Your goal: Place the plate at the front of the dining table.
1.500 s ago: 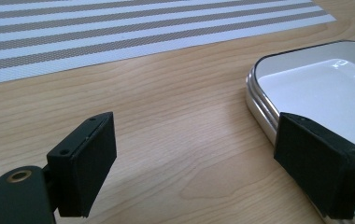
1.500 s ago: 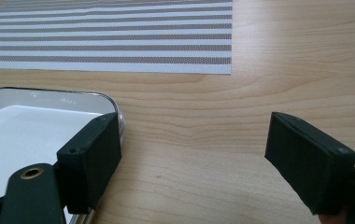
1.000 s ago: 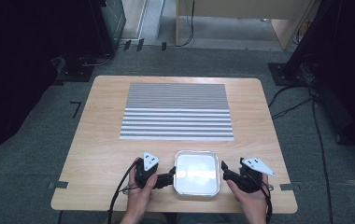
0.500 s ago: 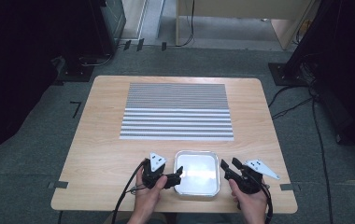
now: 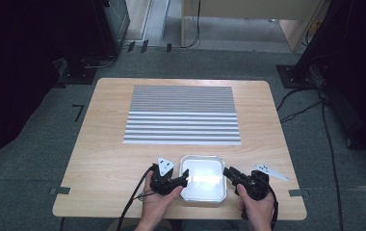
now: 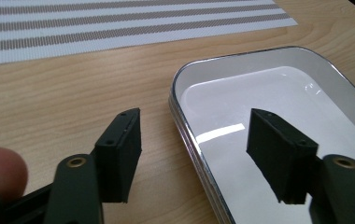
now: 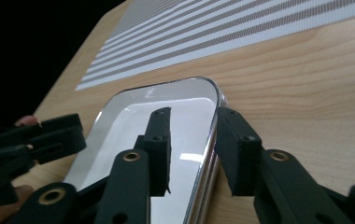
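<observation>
A shallow, shiny metal tray [image 5: 202, 157] with a white inside sits near the wooden table's front edge. My left gripper [image 5: 185, 176] is open at the tray's left side. In the left gripper view it [image 6: 194, 123] straddles the tray's [image 6: 306, 74] left rim, one jaw over the table and one over the inside. My right gripper [image 5: 228, 173] is at the tray's right side. In the right gripper view it [image 7: 192, 116] is open around the tray's [image 7: 203, 83] right rim. The outer jaw is against the rim, and a gap shows beside the inner jaw. The tray holds nothing.
A grey-and-white striped mat [image 5: 182, 115] covers the middle and far part of the table [image 5: 104, 159]. The left gripper's cable [image 5: 132, 204] trails off the front edge. Dark furniture and cables stand on the floor around the table.
My left gripper has moved right to the tray, and its jaws now straddle the left rim. The right gripper has shifted slightly onto the right rim. The tray has not moved.
</observation>
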